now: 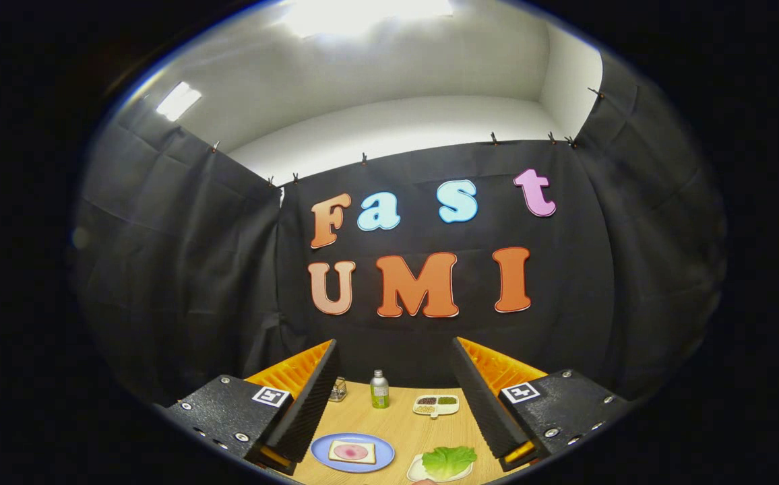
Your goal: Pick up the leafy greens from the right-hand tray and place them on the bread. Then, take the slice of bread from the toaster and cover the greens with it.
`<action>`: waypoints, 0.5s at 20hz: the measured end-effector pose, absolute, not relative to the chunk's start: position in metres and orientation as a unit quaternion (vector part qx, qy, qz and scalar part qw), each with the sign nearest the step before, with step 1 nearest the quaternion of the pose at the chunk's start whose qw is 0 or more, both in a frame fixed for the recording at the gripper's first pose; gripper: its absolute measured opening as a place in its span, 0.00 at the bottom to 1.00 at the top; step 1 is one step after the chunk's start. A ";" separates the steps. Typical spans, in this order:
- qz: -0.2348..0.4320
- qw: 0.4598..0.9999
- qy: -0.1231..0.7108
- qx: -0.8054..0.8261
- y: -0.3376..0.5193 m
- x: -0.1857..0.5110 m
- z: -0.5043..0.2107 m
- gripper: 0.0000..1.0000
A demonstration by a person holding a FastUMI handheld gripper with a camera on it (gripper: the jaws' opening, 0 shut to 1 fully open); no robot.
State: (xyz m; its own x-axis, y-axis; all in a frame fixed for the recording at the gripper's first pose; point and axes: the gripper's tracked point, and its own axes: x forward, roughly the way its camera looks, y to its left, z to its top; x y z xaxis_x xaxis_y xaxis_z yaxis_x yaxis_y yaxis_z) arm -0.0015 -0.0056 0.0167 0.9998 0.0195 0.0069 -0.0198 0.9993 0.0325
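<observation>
1. My gripper (393, 397) is released: its two fingers stand wide apart with nothing between them, raised above the light wooden table (399, 421).
2. Nearest, just inside my right finger, the ruffled green leafy greens (448, 461) lie on a small white oval tray (419, 472); I touch neither.
3. Left of the tray, close to my left finger, a round pale-blue plate (321, 447) carries a square slice of bread (352, 452) with a pink round slice lying flat on top, perhaps ham, though it is too small to be certain.
4. Farther along the table, between my fingers, stands an upright silvery bottle with a green label (379, 389).
5. Right of the bottle sits a white divided dish (436, 405) holding dark, green and pale fillings in separate compartments.
6. Left of the bottle, half hidden behind my left finger, a small shiny metal object (338, 389) shows; I cannot tell what it is.
7. Beyond the table hangs the black cloth wall (180, 269) of the booth, with a white ceiling (389, 74) above.
</observation>
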 end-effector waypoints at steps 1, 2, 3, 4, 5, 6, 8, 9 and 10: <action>0.008 1.000 -0.004 0.016 -0.007 0.000 0.017 0.98; 0.006 1.000 -0.003 0.014 -0.010 0.000 0.014 0.98; 0.003 1.000 -0.002 0.012 -0.012 0.001 0.012 0.98; 0.001 1.000 0.002 0.010 -0.014 0.003 0.007 0.98; -0.001 1.000 0.008 0.008 -0.015 0.005 0.002 0.98; -0.002 1.000 0.016 0.009 -0.016 0.007 -0.005 0.98; -0.006 0.999 0.032 0.012 -0.021 0.012 -0.018 0.98; -0.009 0.999 0.040 0.014 -0.024 0.014 -0.023 0.98; -0.011 0.999 0.048 0.016 -0.027 0.016 -0.029 0.98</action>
